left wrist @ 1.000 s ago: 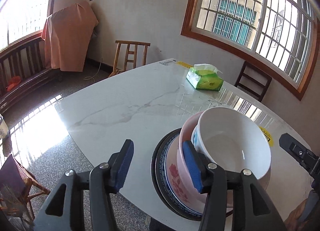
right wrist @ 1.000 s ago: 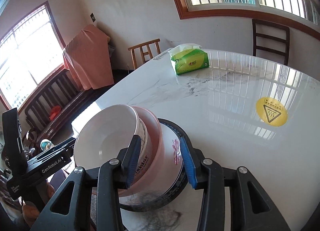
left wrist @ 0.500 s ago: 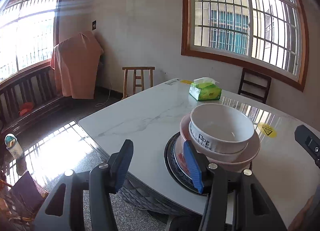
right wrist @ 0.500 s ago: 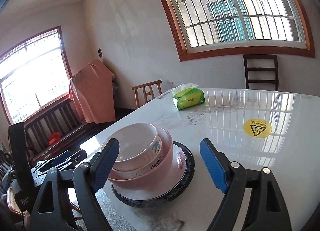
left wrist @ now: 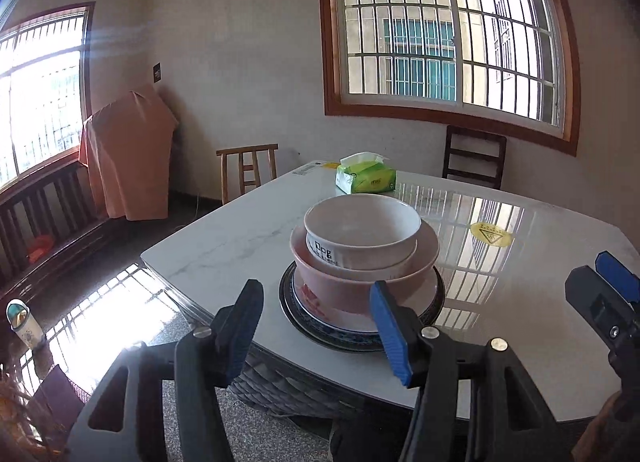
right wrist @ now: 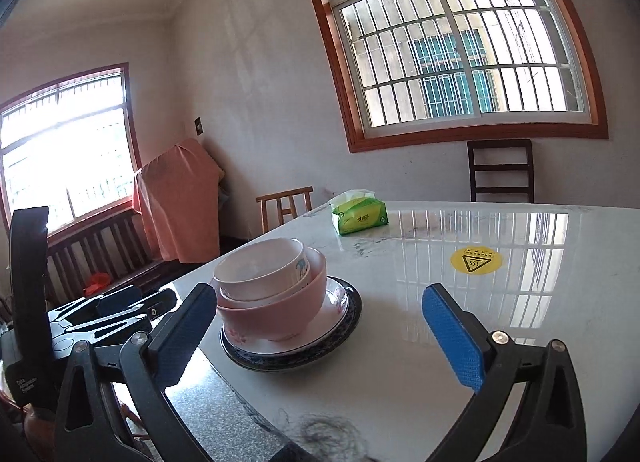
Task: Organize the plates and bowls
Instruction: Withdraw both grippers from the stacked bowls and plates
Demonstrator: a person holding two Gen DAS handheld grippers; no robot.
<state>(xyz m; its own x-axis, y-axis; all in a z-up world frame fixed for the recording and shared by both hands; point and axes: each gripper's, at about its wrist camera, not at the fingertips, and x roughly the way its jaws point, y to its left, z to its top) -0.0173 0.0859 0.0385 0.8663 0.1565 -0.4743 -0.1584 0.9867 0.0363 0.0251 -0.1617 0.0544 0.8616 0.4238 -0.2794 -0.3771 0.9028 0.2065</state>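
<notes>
Both claws have backed away from the stack (left wrist: 362, 262) and both are spread, holding nothing. Bowls nest on plates near the surface (right wrist: 440, 322) edge, at 12 o'clock from the left claw (left wrist: 320, 326), 10 o'clock from the right claw (right wrist: 320, 326); left looks nearer.

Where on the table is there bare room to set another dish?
Bare marble lies between the stacked dishes and the yellow sticker, and between stack and tissue pack. The near corner is crowded: the stack sits by the table edge.
</notes>
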